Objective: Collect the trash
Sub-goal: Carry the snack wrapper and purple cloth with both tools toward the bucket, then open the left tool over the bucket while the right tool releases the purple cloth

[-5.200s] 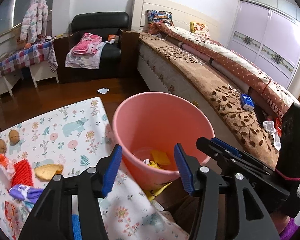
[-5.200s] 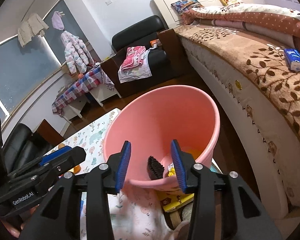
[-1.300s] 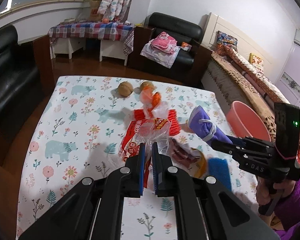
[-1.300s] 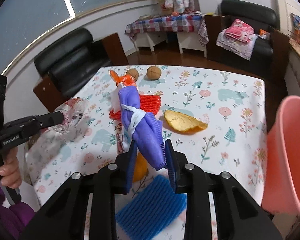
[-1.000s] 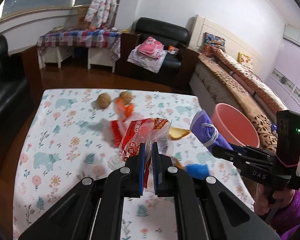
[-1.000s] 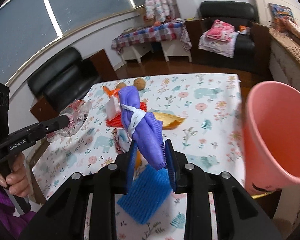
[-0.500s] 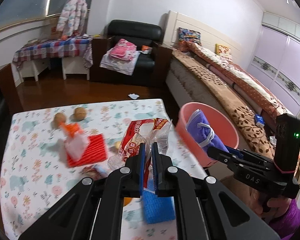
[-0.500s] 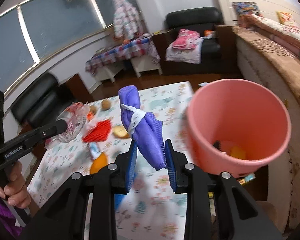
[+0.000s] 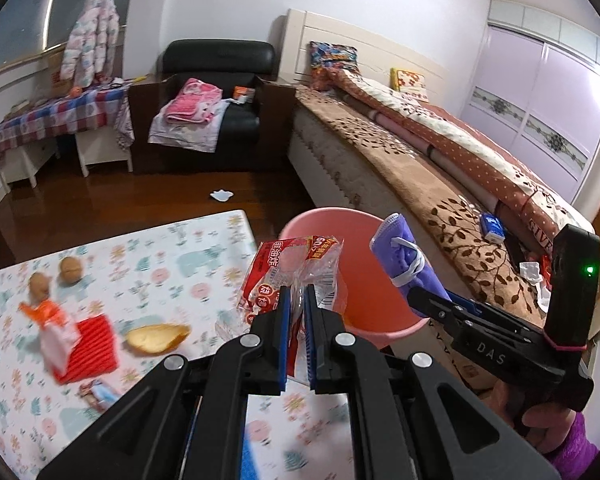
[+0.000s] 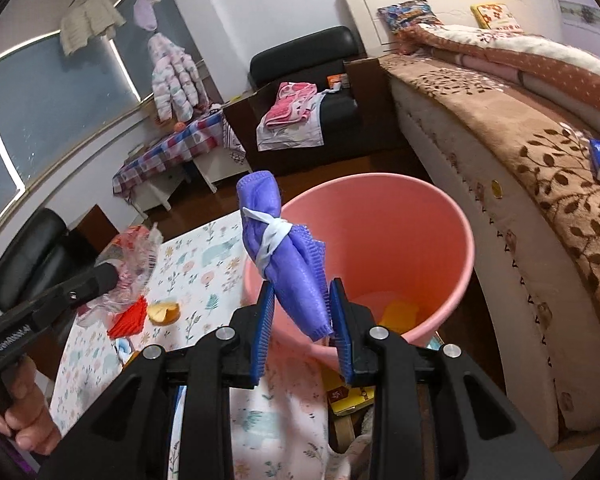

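Two grippers are seen in the left wrist view. The left gripper (image 9: 294, 300) is clamped narrowly on a crinkled red-and-clear snack wrapper (image 9: 290, 270), held in front of the pink bucket (image 9: 374, 320). At three o'clock, the right gripper (image 9: 428, 300) is closed on a purple cloth bundle (image 9: 404, 264) tied with white string. On the floral tablecloth (image 9: 172, 264), at nine o'clock, a peel (image 9: 156, 338) and red mesh (image 9: 90, 342) are seen.

From the right wrist view, the purple bundle (image 10: 290, 264) is pinched between the blue pads (image 10: 265, 320), before the bucket (image 10: 432, 220); yellow scraps (image 10: 400, 314) are seen inside. At nine o'clock, the wrapper (image 10: 134, 264) is held by the left gripper (image 10: 108, 276).
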The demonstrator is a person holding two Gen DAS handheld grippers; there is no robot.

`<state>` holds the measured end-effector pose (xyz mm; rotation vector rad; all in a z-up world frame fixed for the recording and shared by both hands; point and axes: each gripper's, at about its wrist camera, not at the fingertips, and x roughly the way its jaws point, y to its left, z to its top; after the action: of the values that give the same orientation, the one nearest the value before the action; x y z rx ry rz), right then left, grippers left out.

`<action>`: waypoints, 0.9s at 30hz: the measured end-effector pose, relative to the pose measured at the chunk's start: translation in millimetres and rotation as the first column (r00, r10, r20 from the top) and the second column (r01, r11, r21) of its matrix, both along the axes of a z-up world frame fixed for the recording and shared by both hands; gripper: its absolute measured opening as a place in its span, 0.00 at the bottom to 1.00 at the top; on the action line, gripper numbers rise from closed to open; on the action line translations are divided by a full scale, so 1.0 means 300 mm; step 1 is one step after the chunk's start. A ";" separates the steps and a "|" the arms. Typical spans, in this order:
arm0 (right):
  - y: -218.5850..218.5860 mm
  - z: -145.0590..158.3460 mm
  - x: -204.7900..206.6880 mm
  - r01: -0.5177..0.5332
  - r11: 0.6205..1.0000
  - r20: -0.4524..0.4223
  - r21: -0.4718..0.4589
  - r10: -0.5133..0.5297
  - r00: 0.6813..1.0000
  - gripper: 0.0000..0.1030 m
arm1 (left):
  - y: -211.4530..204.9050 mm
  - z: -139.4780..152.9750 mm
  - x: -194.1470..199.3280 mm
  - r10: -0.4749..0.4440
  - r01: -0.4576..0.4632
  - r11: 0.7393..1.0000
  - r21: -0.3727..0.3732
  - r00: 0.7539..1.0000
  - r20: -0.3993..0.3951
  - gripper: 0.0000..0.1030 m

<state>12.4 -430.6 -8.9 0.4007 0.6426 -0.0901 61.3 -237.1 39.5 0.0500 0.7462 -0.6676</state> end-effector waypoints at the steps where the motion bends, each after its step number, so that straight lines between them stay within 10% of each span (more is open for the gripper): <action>1: -0.013 -0.001 0.002 0.007 1.000 -0.001 -0.004 -0.007 1.000 0.28 | -0.023 -0.001 0.003 -0.010 0.010 1.000 0.001 1.000 -0.002 0.06; 27: -0.216 -0.100 0.031 0.109 0.994 -0.080 0.029 -0.106 0.991 0.28 | -0.387 -0.138 0.081 -0.120 0.124 0.990 0.066 0.991 -0.064 0.06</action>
<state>21.7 -495.4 -38.8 0.4658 0.7006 -0.1987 85.5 -353.2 -1.8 0.1408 0.8289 -0.7622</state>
